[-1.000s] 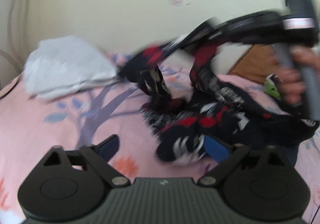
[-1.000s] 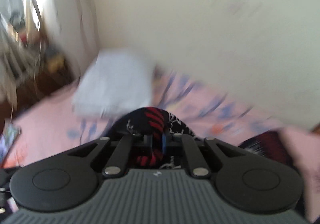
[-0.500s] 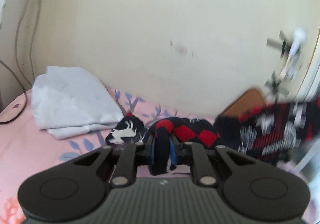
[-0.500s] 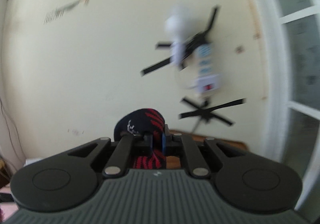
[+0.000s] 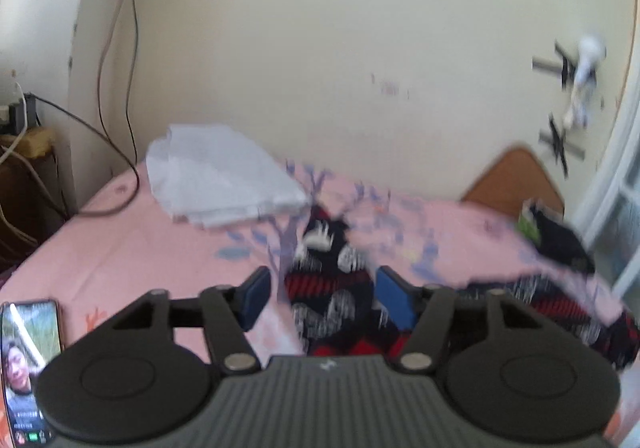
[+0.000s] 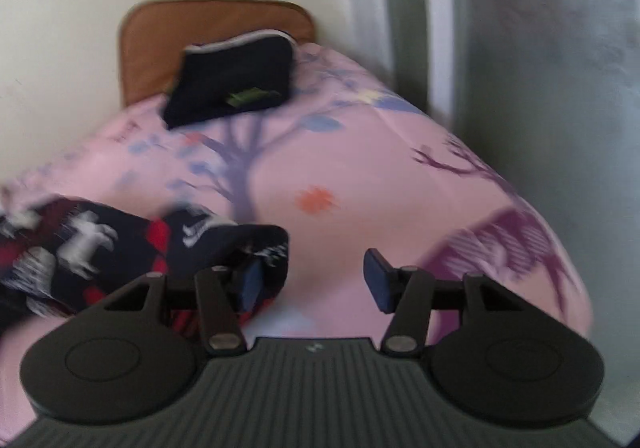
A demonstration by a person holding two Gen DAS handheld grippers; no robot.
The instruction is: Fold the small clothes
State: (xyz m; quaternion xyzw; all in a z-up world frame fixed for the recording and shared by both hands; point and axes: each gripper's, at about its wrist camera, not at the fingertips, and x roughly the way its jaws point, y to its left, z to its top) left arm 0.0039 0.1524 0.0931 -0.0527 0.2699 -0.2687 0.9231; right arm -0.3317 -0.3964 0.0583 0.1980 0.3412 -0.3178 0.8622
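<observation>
patterned garment (image 5: 328,284) spread on bed (image 5: 132,248)

Home bedroom: pink tree-print bedsheet (image 6: 360,168), wooden headboard (image 6: 160,32), folded laundry (image 5: 220,176).

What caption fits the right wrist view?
Right tool open, just released, beside patterned garment on pink bedsheet; folded dark garment behind.

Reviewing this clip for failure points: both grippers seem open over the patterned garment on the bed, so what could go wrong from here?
1. The patterned garment looks stretched but wrinkled, so a fold may come out uneven.
2. Cloth lies against the right gripper's left finger; pulling away could drag it.
3. The phone beside the left gripper could get knocked.
</observation>
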